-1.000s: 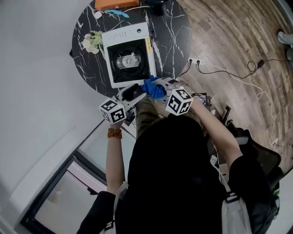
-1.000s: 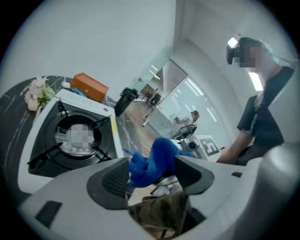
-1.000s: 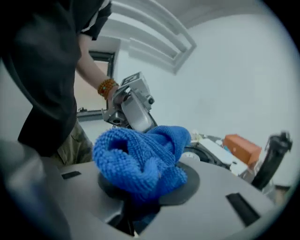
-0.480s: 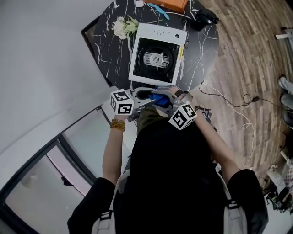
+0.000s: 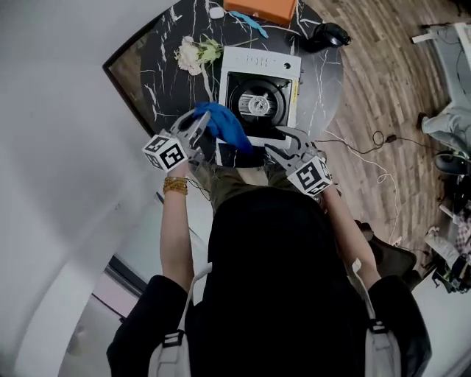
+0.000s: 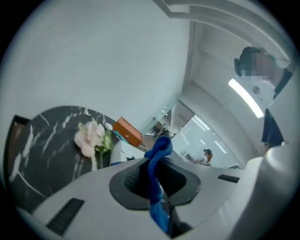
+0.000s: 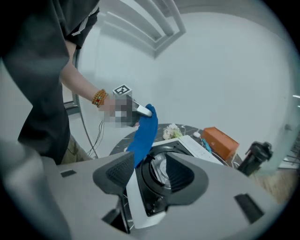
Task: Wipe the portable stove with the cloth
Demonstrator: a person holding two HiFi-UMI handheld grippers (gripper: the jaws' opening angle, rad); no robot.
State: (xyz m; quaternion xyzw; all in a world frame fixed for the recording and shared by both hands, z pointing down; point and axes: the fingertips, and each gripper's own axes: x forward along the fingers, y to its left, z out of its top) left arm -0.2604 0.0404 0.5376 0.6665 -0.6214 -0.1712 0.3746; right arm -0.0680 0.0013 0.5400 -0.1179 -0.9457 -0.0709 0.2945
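Observation:
The portable stove, white with a black burner top, sits on the round black marble table. My left gripper hangs over the stove's near left corner. Its jaws have just been closing and are now shut on the blue cloth. In the left gripper view the cloth is pinched between the pads and sticks up past them. My right gripper is at the stove's near edge. Its jaws have just been opening and stand open with nothing between them. Beyond them lie the stove and the hanging cloth.
A bunch of pale flowers lies left of the stove. An orange box and a black object sit at the table's far side. Cables run over the wood floor to the right. A white wall lies to the left.
Both grippers were together at the cloth by the table's near edge. The left gripper has swung left with the cloth, and the right gripper has let go and drawn away to the right.

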